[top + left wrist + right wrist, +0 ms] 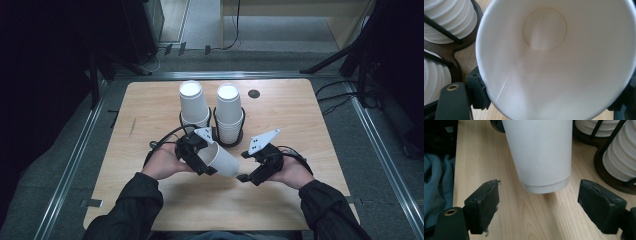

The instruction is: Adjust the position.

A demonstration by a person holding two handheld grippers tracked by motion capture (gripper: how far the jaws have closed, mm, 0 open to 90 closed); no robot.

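Your left gripper (206,161) pinches the white paper cup (225,160) by its rim, lying sideways above the desk (300,115) centre (base toward your right). Right gripper (537,205) fingers (484,205) stand spread, the base just ahead.

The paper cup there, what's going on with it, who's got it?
A person works two hand-held claws at a wooden table. The left claw is shut on a single white paper cup, holding it tipped on its side with the base toward the right claw. That one is open, its jaws spread either side of the cup's base without touching it. Behind stand two stacks of cups in a black holder.
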